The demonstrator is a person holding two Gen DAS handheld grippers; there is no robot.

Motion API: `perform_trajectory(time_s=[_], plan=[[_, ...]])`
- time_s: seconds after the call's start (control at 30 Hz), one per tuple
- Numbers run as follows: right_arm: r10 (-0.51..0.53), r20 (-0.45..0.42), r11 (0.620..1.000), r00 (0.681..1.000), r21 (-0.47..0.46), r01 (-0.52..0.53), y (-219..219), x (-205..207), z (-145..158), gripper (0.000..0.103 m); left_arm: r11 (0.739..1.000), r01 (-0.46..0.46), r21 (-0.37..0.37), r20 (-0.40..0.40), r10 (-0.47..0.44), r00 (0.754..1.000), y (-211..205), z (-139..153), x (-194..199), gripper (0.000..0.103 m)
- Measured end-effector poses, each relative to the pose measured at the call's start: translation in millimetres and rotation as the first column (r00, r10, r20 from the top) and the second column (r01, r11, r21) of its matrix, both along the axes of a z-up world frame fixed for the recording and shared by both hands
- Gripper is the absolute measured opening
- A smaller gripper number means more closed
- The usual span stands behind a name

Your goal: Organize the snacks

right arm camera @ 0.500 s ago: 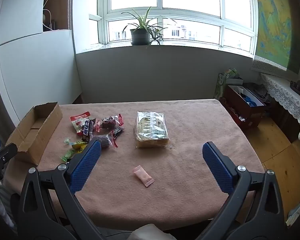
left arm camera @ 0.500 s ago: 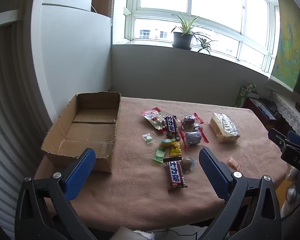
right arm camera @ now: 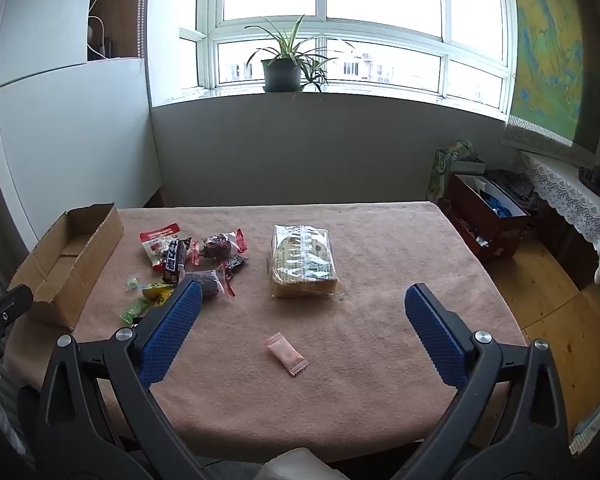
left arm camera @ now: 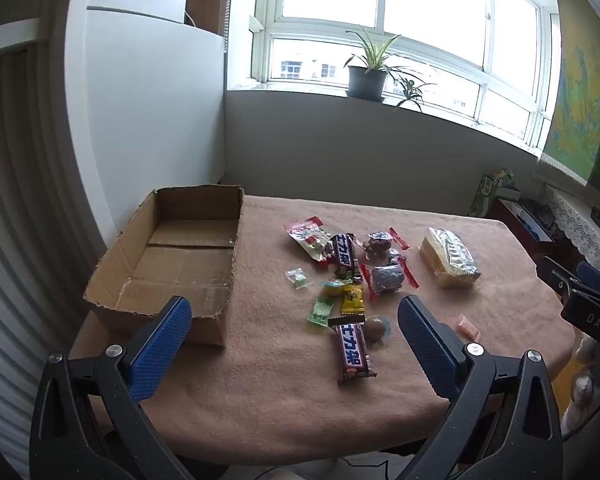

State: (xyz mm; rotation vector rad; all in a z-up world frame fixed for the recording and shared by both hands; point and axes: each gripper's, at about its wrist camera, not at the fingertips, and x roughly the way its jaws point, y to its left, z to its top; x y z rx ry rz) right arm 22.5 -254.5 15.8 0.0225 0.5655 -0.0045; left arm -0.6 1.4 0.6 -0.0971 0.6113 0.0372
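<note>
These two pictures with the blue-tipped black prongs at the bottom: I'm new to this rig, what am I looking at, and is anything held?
Each picture comes from a camera on a hand-held gripper, looking forward along its two fingers. The left gripper and the right gripper are both open and hold nothing. Both hover over the near edge of a table covered with a pinkish cloth. On the left stands an open cardboard box with nothing visible in it. Beside it lies a loose pile of snacks, including a chocolate bar nearest the left gripper. Farther right lies a wrapped cake pack, and a small pink sachet lies alone, in front of the right gripper.
</note>
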Motion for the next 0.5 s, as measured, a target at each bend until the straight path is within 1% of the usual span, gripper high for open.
perform_trajectory(time_s=[0.5], plan=[[0.010, 0.001, 1.000, 1.000, -0.005, -0.010, 4.9, -1.1, -2.0, 0.103, 1.000, 0.004, 0.003, -0.003, -0.004, 1.000, -2.3, -0.5, -0.8, 0.102]])
